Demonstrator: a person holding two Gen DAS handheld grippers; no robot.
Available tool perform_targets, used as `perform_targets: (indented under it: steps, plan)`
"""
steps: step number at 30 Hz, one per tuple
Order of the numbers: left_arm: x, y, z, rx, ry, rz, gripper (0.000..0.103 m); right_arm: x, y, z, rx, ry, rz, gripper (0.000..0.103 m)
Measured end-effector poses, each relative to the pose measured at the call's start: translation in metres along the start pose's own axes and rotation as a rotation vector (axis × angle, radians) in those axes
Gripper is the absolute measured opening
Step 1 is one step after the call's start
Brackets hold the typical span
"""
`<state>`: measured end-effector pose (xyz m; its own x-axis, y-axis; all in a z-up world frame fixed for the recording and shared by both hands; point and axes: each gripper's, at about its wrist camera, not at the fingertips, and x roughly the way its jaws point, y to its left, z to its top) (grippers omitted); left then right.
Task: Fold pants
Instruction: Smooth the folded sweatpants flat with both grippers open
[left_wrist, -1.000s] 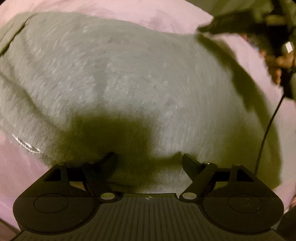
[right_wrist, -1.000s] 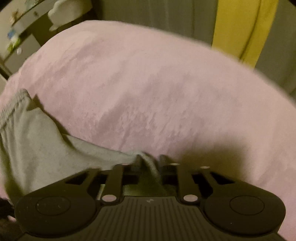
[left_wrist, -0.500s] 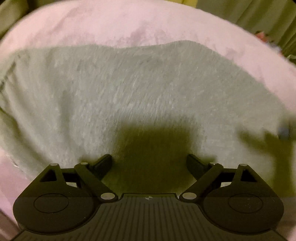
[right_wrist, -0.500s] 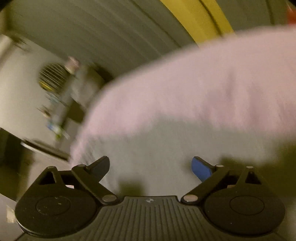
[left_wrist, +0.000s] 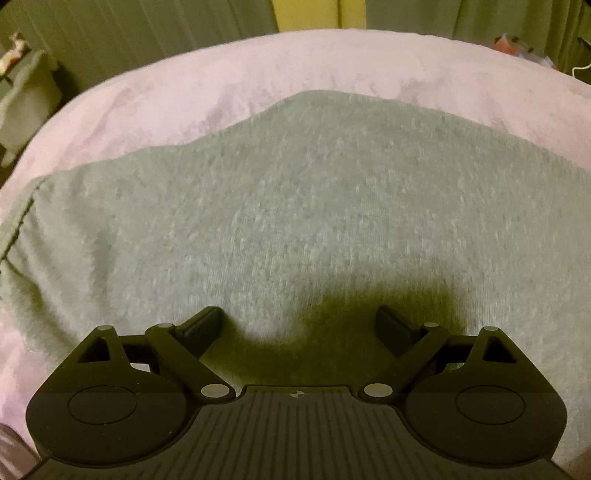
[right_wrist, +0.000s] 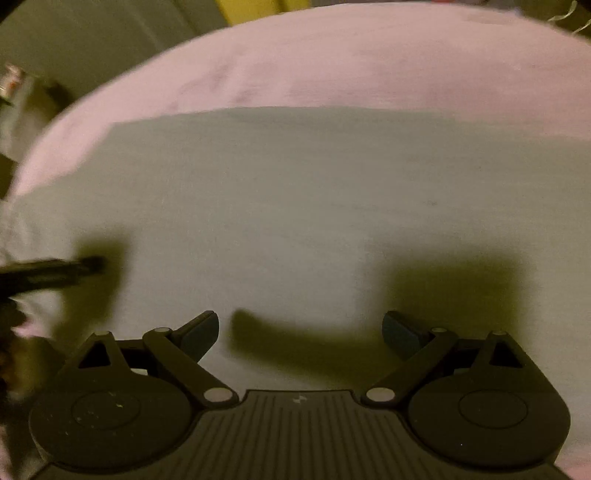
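Note:
Grey pants (left_wrist: 295, 203) lie spread flat on a pink blanket (left_wrist: 184, 96), with a stitched hem at the left edge. My left gripper (left_wrist: 298, 314) hovers over the near part of the pants; its jaws are opening and nothing is between them. In the right wrist view the same grey pants (right_wrist: 295, 192) fill the middle, blurred by motion. My right gripper (right_wrist: 299, 317) stands open above the fabric, holding nothing. The left gripper (right_wrist: 55, 273) pokes in from the left edge of that view.
The pink blanket (right_wrist: 369, 66) covers a bed that ends at green curtains (left_wrist: 147, 33) with a yellow strip (left_wrist: 306, 14). A small cabinet (left_wrist: 26, 99) stands at the far left. Clutter (left_wrist: 517, 44) sits at the far right.
My right gripper let go of the pants' fabric, opened wide and swung over the flat pants. My left gripper drew back along the pants and its jaws spread wider.

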<state>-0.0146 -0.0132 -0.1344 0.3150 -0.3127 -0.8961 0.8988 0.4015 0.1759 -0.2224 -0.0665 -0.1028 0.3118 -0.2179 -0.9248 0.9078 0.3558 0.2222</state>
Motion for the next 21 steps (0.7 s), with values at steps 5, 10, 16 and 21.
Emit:
perform_targets:
  steps: [5, 10, 16, 21]
  plan:
    - [-0.001, 0.007, -0.013, -0.052, -0.025, 0.005, 0.097, -0.005, -0.029, -0.019, 0.041, -0.004, -0.125, 0.096]
    - [-0.013, 0.0, -0.031, -0.064, -0.033, 0.035, 0.1, -0.019, -0.057, -0.042, 0.056, -0.033, -0.155, 0.098]
    - [-0.029, -0.01, -0.047, -0.071, -0.015, 0.046, 0.1, -0.026, -0.103, -0.058, 0.163, -0.018, -0.263, 0.102]
    - [-0.045, -0.038, -0.047, 0.025, -0.021, 0.058, 0.1, -0.048, -0.145, -0.065, 0.252, -0.048, -0.266, 0.103]
